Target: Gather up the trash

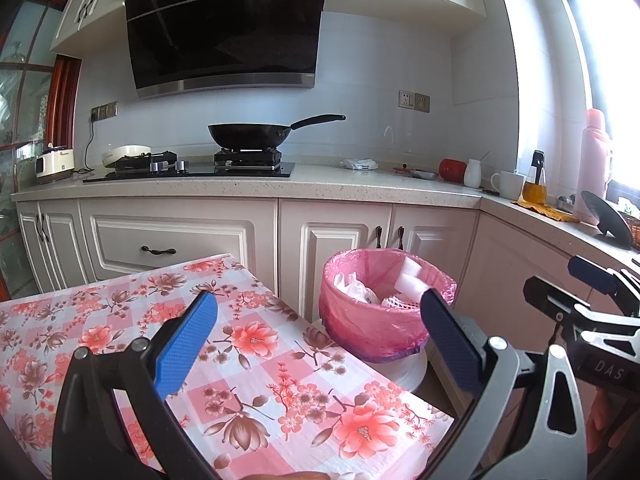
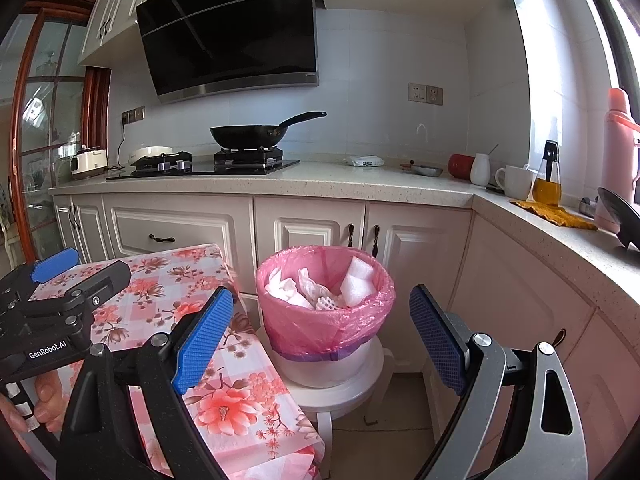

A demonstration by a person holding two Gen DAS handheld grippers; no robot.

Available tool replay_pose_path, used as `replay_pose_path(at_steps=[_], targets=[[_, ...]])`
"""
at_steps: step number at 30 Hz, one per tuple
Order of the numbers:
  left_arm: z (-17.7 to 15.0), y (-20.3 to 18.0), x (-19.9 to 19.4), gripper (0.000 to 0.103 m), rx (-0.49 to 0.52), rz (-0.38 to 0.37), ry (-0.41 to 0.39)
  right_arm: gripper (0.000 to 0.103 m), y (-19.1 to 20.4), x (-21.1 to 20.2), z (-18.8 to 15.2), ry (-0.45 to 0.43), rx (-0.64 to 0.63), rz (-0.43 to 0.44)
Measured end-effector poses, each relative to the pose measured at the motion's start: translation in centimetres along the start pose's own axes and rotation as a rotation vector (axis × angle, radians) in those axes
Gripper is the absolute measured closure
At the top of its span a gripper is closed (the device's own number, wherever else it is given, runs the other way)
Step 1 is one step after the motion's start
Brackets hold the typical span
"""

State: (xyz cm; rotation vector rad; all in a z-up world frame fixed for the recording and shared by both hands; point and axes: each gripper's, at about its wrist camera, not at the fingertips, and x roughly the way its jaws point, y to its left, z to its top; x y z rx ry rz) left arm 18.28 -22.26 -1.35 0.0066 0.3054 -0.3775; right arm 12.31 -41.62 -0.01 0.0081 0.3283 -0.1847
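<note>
The trash [image 2: 320, 290], white crumpled paper, foam blocks and a piece of foam netting, is lying inside the pink-lined bin [image 2: 326, 320], which is standing on a white stool [image 2: 340, 394] just beside the corner of the floral-clothed worktop [image 2: 168, 304] and in front of the cream cabinet doors [image 2: 304, 232]. The pink bag liner [image 1: 372, 328] is folding over the rim and hanging loosely down the bin's white wall, its purple band showing at the bottom. Both grippers are hovering apart from the bin and carrying nothing: the right gripper [image 2: 322, 338] is pointing nearly straight at the bin with its jaws spread wide, and the left gripper [image 1: 318, 344] is hanging over the worktop's edge, jaws equally wide. The visible part of the cloth is showing no loose scraps, so the step in hand is probably gathering the filled liner. To do that well, each gripper should be coming in at opposite sides of the rim, pinching the folded-over film rather than the hard wall, and lifting evenly so the light foam is not spilling out. The stool looks narrow, so sideways pushing risks tipping the bin. The black wok [image 2: 250, 136] on the stove behind is well clear.
</note>
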Motion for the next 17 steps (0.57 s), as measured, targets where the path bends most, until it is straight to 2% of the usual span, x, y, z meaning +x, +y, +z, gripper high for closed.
replay_pose_path(at_steps=[8,17], targets=[[-0.49,0.13,0.16,0.005,0.005,0.027,-0.002,0.018,0.17,0.13,-0.17,0.003,-0.005,0.002],[-0.51,0.05,0.1,0.005,0.017,0.008,-0.009,0.019,0.18,0.15,-0.13,0.003,-0.004,0.002]])
